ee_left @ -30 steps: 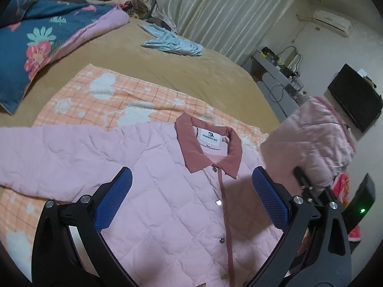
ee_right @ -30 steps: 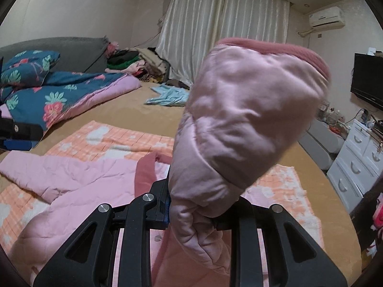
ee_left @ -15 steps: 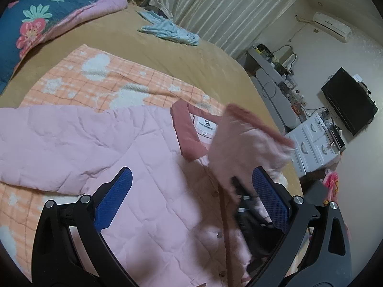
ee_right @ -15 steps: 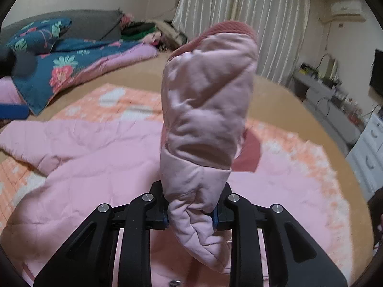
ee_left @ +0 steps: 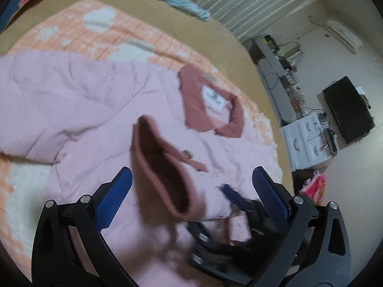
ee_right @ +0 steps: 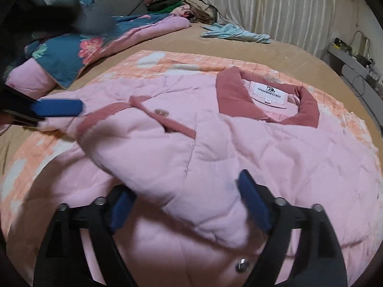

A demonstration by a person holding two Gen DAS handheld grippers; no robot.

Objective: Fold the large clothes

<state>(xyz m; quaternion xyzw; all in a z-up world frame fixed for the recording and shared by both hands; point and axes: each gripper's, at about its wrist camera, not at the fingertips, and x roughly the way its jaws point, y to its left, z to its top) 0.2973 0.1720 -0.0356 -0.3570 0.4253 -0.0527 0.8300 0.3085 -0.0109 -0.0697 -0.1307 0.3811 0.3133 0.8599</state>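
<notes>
Sleeve [ee_right: 167,157] dropped onto jacket [ee_right: 299,162]; right hand-held gripper [ee_right: 189,205] just spread, left hand-held gripper [ee_left: 191,191] spread.

Sleeve [ee_right: 153,153] down across the jacket front — right gripper [ee_right: 189,203] jaws just sprung apart.

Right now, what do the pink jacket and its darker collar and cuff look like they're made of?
The pink jacket looks like soft, matte quilted fabric, probably padded: stitched squares and puffy folds show. Its collar and the cuff of the folded sleeve look like a darker rose ribbed or corduroy-like cloth, with fine ridges on the cuff; the exact fibre can't be told.
</notes>
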